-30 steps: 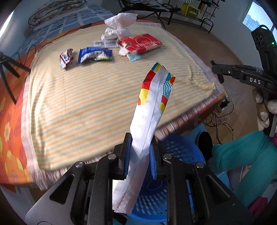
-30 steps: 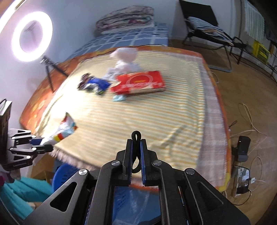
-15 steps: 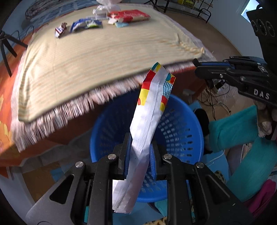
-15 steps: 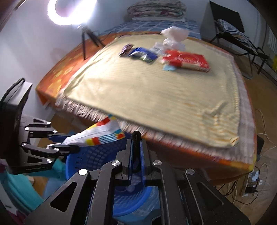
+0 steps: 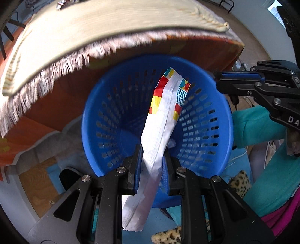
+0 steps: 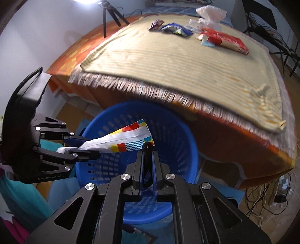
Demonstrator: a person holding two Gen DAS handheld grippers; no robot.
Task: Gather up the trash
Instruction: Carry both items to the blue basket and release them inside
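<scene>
on my left, my left gripper (image 5: 151,165) is clamped on a long white snack wrapper (image 5: 159,135) with red, yellow and blue blocks printed at its far end. the jaws stand narrow, pinching it around its middle, so the coloured end sticks forward over the mouth of the blue plastic basket (image 5: 105,105) and the plain end hangs back under the gripper. the basket sits on the floor just beside the fringed edge of the striped bedspread (image 5: 75,32); a small crumpled white scrap (image 5: 171,144) lies on its bottom.

toward the middle, seen from the right wrist view, the same wrapper (image 6: 120,140) reaches across the basket (image 6: 180,146) from the left gripper (image 6: 82,148).

on my right, my right gripper (image 6: 148,155) is fully closed on a thin black thing whose looped tip pokes up between the pads; what it is i cannot tell. it also hangs above the basket.

farther right on the bed wait a red flat box (image 6: 225,40), a blue packet (image 6: 176,28), a small dark wrapper (image 6: 156,24) and a white plastic bag (image 6: 211,12).

i judge this the drop step. next i need to spread my left jaws with the wrapper over the opening, let it fall clear of the rim, release the right piece likewise, then go back for the rest.
</scene>
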